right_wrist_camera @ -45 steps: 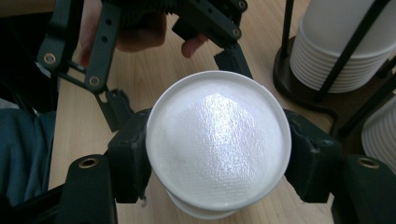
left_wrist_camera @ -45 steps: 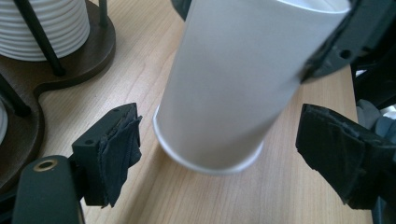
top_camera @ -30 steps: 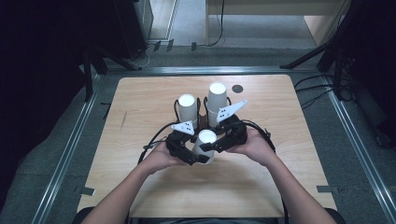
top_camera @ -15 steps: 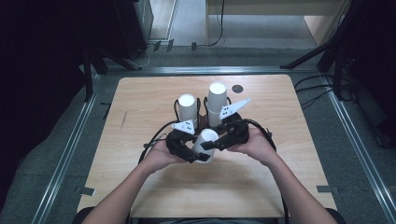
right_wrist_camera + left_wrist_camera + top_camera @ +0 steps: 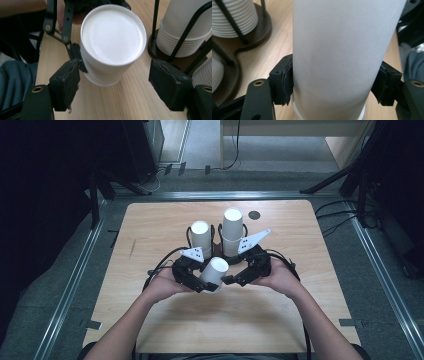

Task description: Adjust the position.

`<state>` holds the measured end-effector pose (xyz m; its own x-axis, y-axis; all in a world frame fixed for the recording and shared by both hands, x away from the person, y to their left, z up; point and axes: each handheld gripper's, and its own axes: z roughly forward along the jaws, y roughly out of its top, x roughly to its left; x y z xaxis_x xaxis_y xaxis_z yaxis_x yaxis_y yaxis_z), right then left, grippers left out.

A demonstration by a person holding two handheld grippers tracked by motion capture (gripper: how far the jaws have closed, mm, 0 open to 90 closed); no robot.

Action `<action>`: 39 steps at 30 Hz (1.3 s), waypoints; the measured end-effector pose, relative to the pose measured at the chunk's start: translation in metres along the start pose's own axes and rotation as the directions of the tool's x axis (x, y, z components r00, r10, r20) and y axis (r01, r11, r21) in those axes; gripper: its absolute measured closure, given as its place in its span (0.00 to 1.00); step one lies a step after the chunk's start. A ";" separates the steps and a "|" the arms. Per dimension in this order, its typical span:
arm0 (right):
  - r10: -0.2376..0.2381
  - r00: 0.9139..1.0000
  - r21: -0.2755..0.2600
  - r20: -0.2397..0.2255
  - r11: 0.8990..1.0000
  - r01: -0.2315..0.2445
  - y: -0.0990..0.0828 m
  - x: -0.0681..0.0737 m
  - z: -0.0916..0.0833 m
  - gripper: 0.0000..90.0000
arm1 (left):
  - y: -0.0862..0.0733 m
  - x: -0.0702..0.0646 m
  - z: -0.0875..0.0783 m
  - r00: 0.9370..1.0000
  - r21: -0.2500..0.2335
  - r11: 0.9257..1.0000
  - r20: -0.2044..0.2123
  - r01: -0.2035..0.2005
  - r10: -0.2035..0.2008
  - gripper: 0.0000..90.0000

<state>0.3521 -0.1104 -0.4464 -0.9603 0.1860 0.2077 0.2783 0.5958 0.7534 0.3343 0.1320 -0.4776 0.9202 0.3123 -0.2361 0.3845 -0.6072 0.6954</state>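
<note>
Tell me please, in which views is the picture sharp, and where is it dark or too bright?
High view: the table is lit evenly, the floor around it is dark, and the cup looks sharp. Left gripper view: the cup is very close and soft, without texture. Right gripper view: the cup's bottom is bright and washed out; the stacked cups are slightly soft.

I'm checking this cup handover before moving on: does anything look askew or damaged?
The paper cup is upside down and tilted, clamped by the left gripper. The right gripper has just been opening; its pads stand clear of the cup. One right pad looks frayed along its edge. The cup stacks stand upright.
</note>
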 end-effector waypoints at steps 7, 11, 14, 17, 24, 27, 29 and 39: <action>-0.008 1.000 0.021 0.013 1.000 0.008 -0.005 0.001 0.001 0.28 | 0.000 0.002 -0.006 1.000 0.019 1.000 -0.016 -0.010 0.011 0.33; -0.011 1.000 0.036 0.014 0.999 0.010 -0.008 0.002 0.003 0.29 | 0.002 0.001 -0.008 0.999 0.048 0.998 -0.030 -0.028 0.030 0.33; -0.008 1.000 0.046 0.014 0.999 0.008 -0.010 0.002 0.005 0.29 | 0.004 0.002 -0.009 0.998 0.083 0.996 -0.038 -0.044 0.048 0.33; -0.012 1.000 0.051 0.017 0.999 0.011 -0.013 0.002 0.008 0.29 | 0.006 0.004 -0.009 0.998 0.106 0.993 -0.042 -0.051 0.056 0.33; -0.017 0.999 0.055 0.032 0.998 0.015 -0.016 0.003 0.011 0.29 | 0.011 0.005 -0.005 0.994 0.171 0.982 -0.050 -0.082 0.092 0.33; -0.017 0.999 0.060 0.035 0.998 0.015 -0.017 0.003 0.011 0.29 | 0.012 0.005 -0.002 0.993 0.193 0.977 -0.050 -0.095 0.107 0.33; -0.016 0.999 0.061 0.042 0.998 0.014 -0.019 0.004 0.010 0.29 | 0.012 0.005 0.000 0.993 0.205 0.974 -0.043 -0.101 0.112 0.33; -0.022 0.999 0.055 0.041 0.998 0.020 -0.023 0.004 0.011 0.29 | 0.017 0.004 0.015 0.990 0.258 0.956 0.005 -0.139 0.143 0.33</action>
<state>0.3417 -0.1148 -0.4695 -0.9648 0.2044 0.1657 0.2599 0.6411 0.7222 0.3454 0.1121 -0.4770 0.9660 0.2188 -0.1380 0.2587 -0.8126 0.5222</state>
